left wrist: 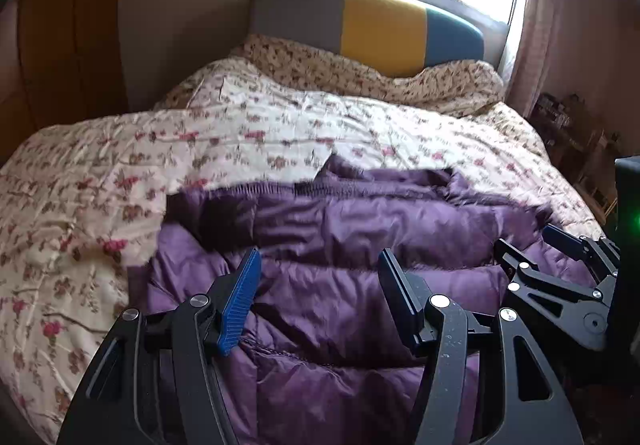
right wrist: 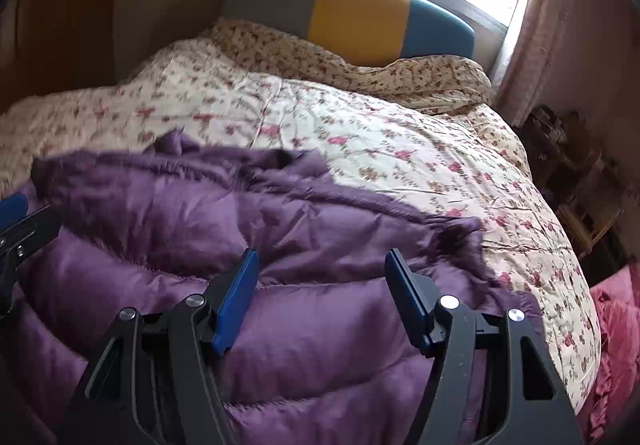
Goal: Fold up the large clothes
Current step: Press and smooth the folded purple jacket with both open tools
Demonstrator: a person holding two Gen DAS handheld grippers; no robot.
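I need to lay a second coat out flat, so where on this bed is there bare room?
Free: the flowered quilt between the purple jacket and the pillows under the headboard, and the strip left of the jacket. In the right wrist view, quilt also lies bare to the jacket's right. Crowded: the near edge, where both open grippers, left and right, hover over the jacket.

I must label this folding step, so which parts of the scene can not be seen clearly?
- Purple jacket: near end cut off by bottom edge and left gripper, left wrist view.
- Jacket's far edge: motion-blurred, right wrist view.
- Shelf items: dark, too small, right wrist view.
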